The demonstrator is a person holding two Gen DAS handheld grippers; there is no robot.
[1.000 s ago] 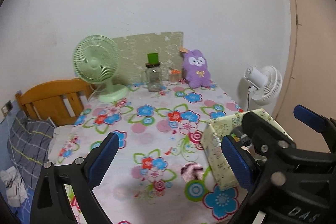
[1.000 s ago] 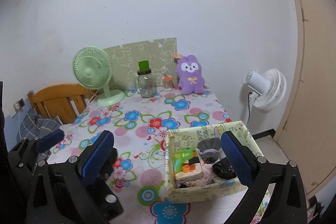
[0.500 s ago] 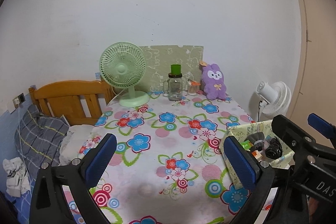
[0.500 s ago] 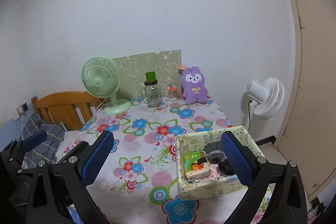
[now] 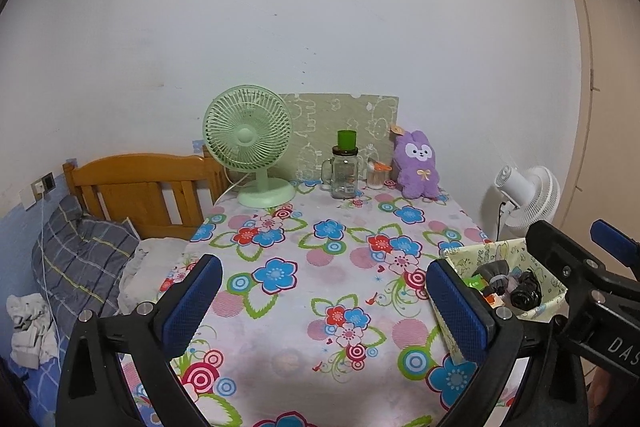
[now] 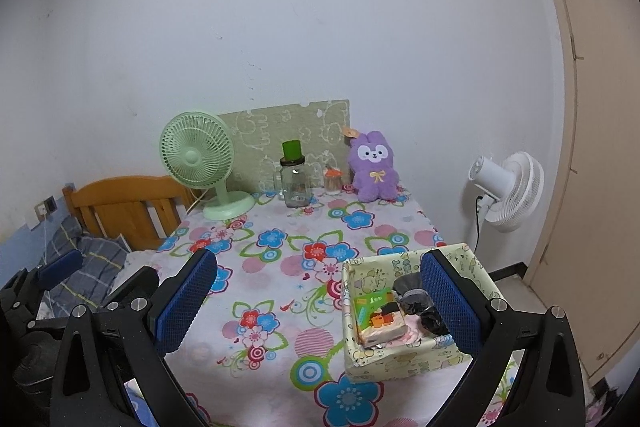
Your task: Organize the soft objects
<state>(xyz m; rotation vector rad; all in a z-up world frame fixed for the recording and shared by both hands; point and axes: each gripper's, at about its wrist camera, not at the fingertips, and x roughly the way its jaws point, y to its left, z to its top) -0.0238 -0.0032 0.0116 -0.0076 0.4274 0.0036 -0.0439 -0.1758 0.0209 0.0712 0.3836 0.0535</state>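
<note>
A pale yellow patterned storage box sits at the table's front right corner and holds a green tissue pack and dark soft items. It also shows in the left wrist view. A purple plush bunny sits upright at the far edge; it also shows in the left wrist view. My left gripper is open and empty above the near table. My right gripper is open and empty, its right finger in front of the box.
A floral cloth covers the table. At the back stand a green desk fan, a glass jar with green lid and a small jar. A white floor fan stands right; a wooden bed left.
Both grippers have pulled back and risen from the table, so more of the room shows. The box's contents have come into the left wrist view. Both stay open.
</note>
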